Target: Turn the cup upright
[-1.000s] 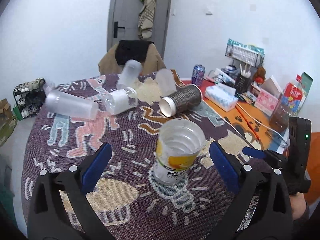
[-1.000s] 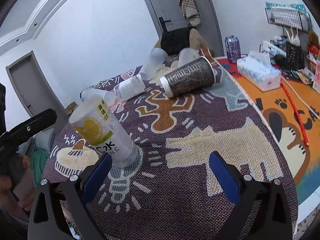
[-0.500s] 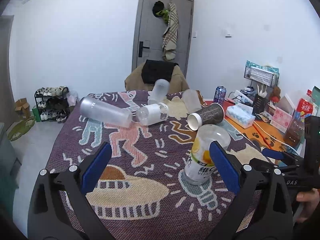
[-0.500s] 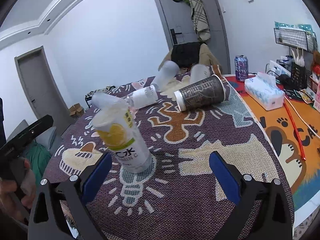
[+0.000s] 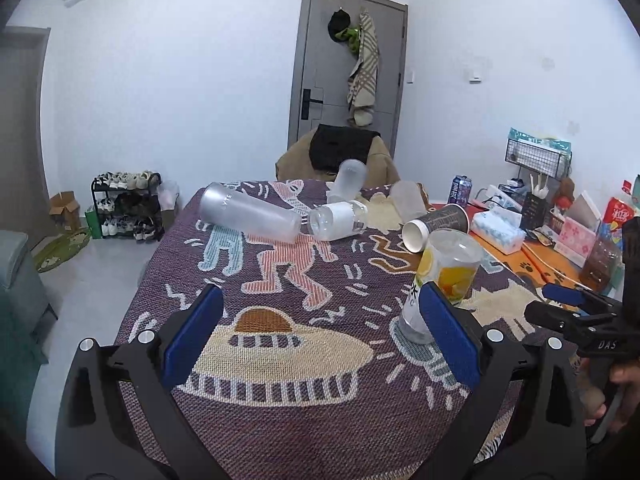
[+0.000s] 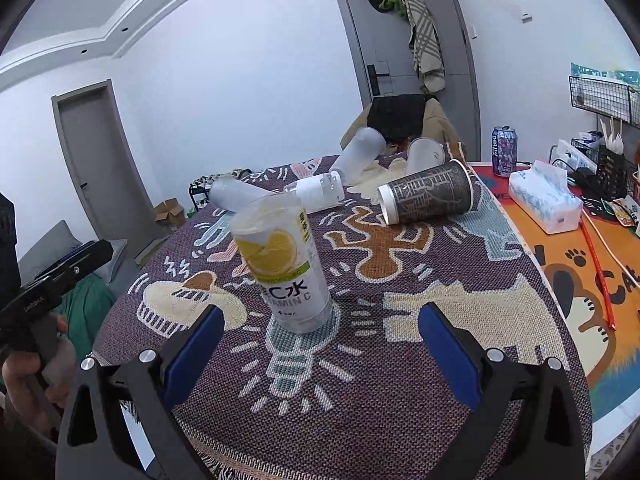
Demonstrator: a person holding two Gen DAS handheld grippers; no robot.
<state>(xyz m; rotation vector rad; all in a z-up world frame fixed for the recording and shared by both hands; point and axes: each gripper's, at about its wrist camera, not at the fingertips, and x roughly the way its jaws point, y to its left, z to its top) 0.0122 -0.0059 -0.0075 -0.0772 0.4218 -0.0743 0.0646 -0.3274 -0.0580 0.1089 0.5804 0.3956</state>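
Note:
A clear cup with a lemon label (image 5: 440, 280) stands upright on the patterned tablecloth (image 5: 280, 360); it also shows in the right wrist view (image 6: 286, 268). My left gripper (image 5: 320, 340) is open and empty, with the cup just beyond its right finger. My right gripper (image 6: 320, 352) is open and empty, a little short of the cup. A dark paper cup (image 6: 428, 196) lies on its side farther back. A tall frosted cup (image 5: 248, 214), a clear cup with a white band (image 5: 338, 220) and two more frosted cups (image 5: 350, 180) also lie tipped over.
The orange mat (image 6: 580, 272) at the right holds a tissue box (image 6: 544, 196), a purple can (image 6: 504, 150), a wire rack and small items. A chair with a black garment (image 5: 340, 152) stands behind the table. A shoe rack (image 5: 124, 204) is on the floor at left.
Both grippers have drawn back and tilted up from the lemon cup, which stays upright. In the left wrist view the cup has shifted from between the fingers to the right finger.

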